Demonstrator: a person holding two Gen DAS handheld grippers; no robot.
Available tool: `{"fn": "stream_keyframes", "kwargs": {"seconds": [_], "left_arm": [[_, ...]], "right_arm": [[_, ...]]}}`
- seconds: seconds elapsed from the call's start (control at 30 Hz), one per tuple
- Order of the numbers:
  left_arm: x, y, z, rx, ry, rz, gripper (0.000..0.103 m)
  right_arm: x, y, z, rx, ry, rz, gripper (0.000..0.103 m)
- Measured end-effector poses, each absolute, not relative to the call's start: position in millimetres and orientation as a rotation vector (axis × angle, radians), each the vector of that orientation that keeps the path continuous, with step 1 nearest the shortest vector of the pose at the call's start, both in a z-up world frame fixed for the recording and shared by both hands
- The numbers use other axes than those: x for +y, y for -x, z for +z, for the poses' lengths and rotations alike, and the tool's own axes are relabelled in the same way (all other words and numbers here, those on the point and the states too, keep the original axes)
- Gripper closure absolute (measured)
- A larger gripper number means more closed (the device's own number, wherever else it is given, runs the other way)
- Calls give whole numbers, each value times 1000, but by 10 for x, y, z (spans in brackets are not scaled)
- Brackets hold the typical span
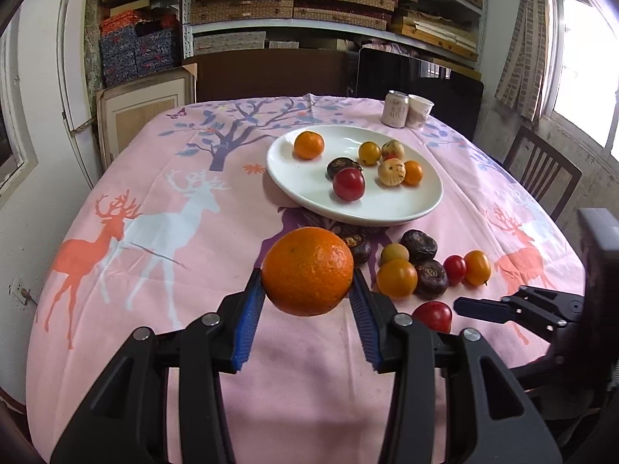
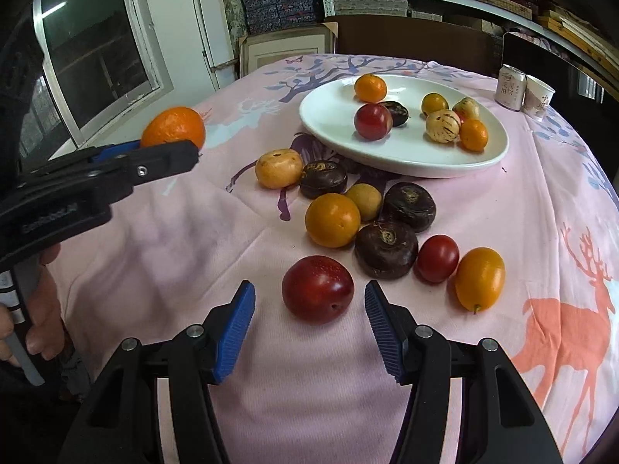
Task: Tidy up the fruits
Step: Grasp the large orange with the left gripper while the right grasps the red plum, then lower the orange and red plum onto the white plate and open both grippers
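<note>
Between the blue pads of my left gripper (image 1: 308, 290), left wrist view: an orange (image 1: 308, 270) clamped on both sides and held clear of the pink tabletop (image 1: 193, 239). Ahead of the gripper, a white plate (image 1: 309, 189) carrying seven small fruits; between plate and gripper, slightly to the right, a loose cluster of dark, yellow and red fruits. To the far right, my right gripper (image 1: 479, 307), seen side-on, beside a red plum (image 1: 433, 315).

Right wrist view: my right gripper (image 2: 309, 309) with pads apart, the red plum (image 2: 318, 289) lying on the tabletop (image 2: 174, 251) between them, touched by neither. Ahead, the loose fruits, then the plate (image 2: 329, 116). To the far left, my left gripper (image 2: 170, 154) gripping the orange (image 2: 173, 127).
</note>
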State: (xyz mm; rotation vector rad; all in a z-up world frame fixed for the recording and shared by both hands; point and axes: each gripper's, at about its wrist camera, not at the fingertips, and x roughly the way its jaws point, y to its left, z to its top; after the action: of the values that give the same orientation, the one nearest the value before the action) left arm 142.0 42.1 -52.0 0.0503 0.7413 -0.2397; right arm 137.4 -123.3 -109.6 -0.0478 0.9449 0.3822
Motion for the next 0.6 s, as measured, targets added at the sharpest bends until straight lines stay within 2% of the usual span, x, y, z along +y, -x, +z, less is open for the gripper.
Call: {"fn": "stream_keyframes", "kwargs": {"seconds": [0.03, 0.07, 0.33, 0.6], "left_arm": [[440, -1416, -522, 742, -47, -238, 59], [459, -1410, -530, 743, -44, -235, 59], [462, -1410, -568, 750, -42, -234, 59], [134, -1667, -365, 709, -78, -218, 59]], "right_arm": [[-1212, -1417, -1143, 970, 49, 371, 61], [-1218, -1431, -1154, 970, 44, 365, 63], [-1571, -1217, -777, 806, 4, 313, 64], [-2127, -1427, -325, 686, -70, 221, 64]]}}
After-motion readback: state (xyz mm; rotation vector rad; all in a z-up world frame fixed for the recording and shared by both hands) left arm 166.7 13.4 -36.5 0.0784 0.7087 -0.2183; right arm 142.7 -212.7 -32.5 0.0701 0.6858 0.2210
